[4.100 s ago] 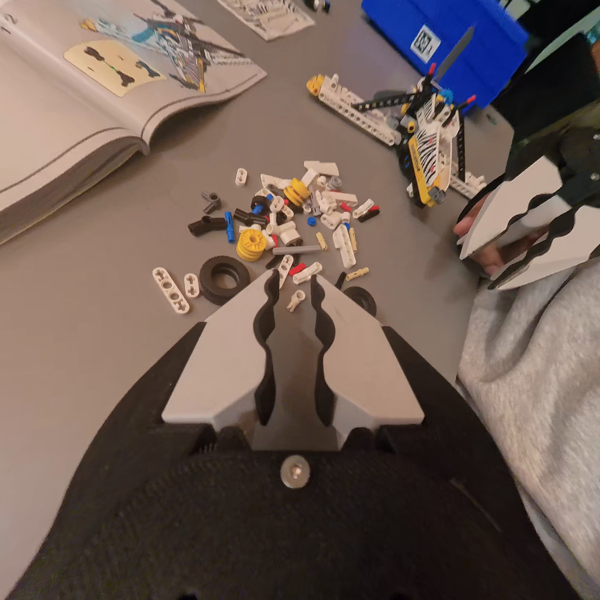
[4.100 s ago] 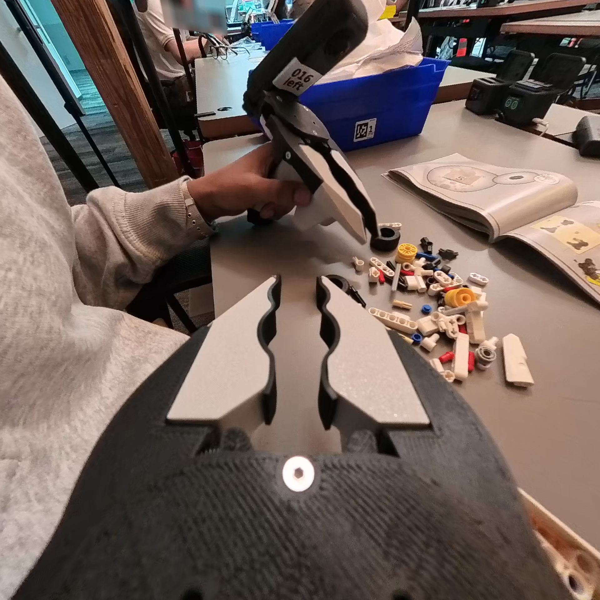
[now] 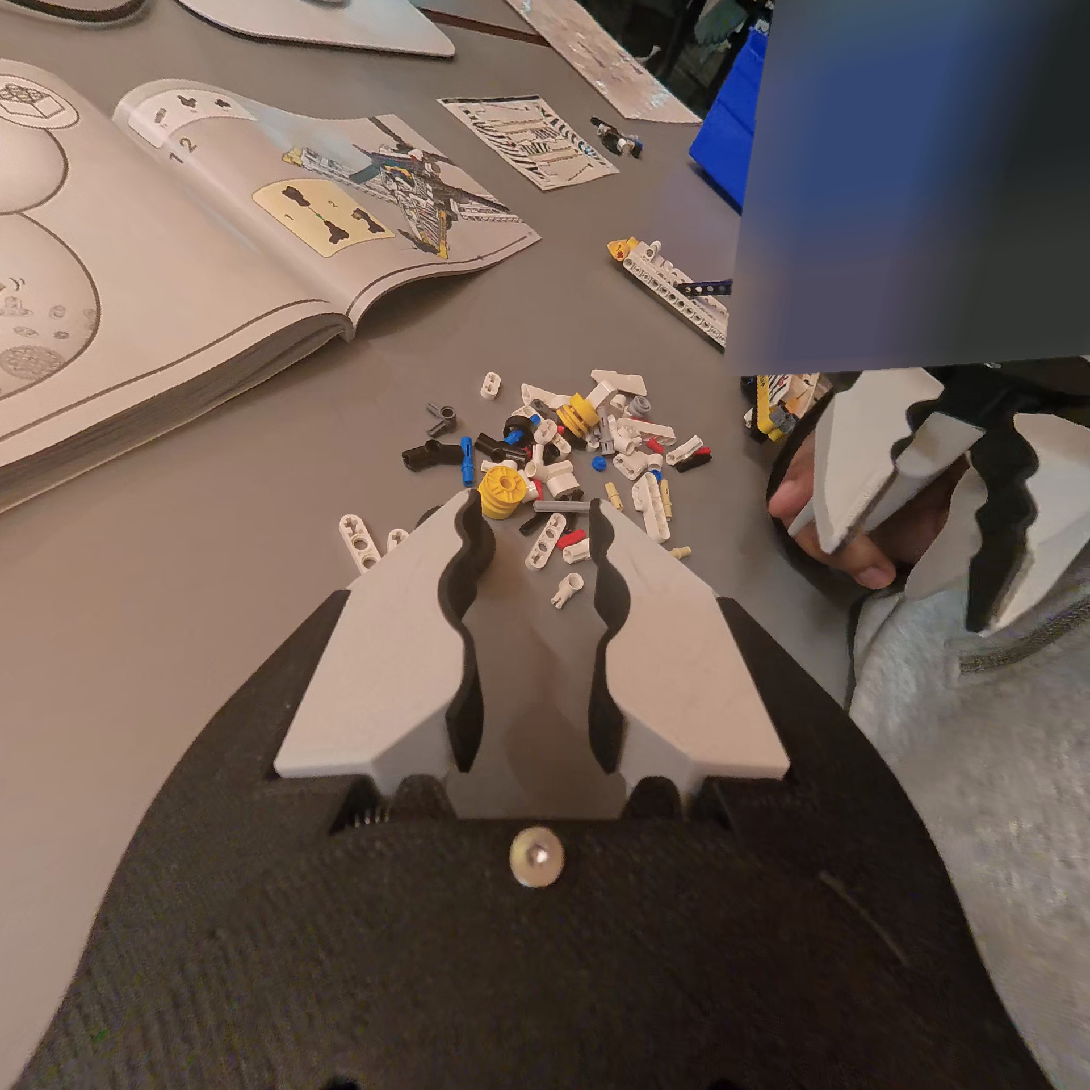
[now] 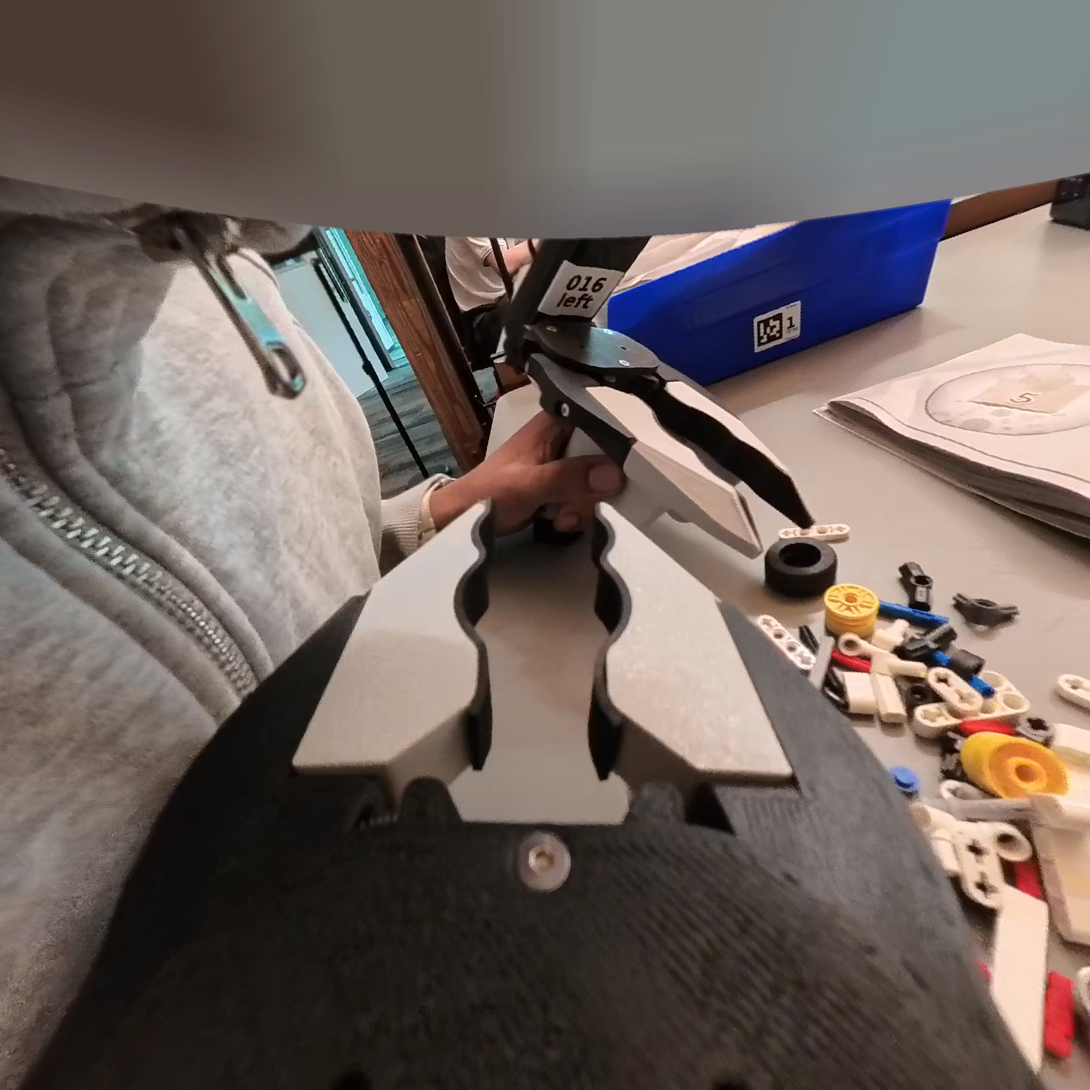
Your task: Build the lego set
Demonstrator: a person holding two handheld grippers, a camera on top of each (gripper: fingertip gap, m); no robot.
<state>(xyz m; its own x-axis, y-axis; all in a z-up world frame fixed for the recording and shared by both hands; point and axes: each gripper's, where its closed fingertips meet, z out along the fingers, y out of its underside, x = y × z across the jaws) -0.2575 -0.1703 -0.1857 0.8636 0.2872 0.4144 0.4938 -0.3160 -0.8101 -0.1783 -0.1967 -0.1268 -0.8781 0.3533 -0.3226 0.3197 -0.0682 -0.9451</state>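
Left gripper (image 3: 539, 519): jaws spread, empty, tips low over the near edge of the parts pile (image 3: 566, 460) on the table (image 3: 177, 649). Right gripper (image 4: 539, 525): jaws spread, empty, held off to the pile's right side and aimed back toward the person's grey sleeve (image 4: 147, 472).

Model (image 3: 672, 283), partly built, lies on the table beyond the pile, near the blue bin (image 4: 784, 295); much of it is hidden by a blurred patch. Visible part is a long white beam with a yellow tip. Long axis lies flat on the table, running from upper left to lower right in the left wrist view; yellow end points toward the manual (image 3: 206, 248).

Tyre (image 4: 799, 569) sits just beside the left tips, a white link (image 4: 817, 531) right at them, yellow hub (image 3: 501, 492) close by.

Risks, judged:
- Parts crowd and overlap; closing here may pinch two at once or flick small pins away
- Round tyre and hub may roll if nudged by a tip
- Link lies flat, thin; jaws may slide over it rather than grip
- Right gripper faces away from the work, so no bracing of the model is ready
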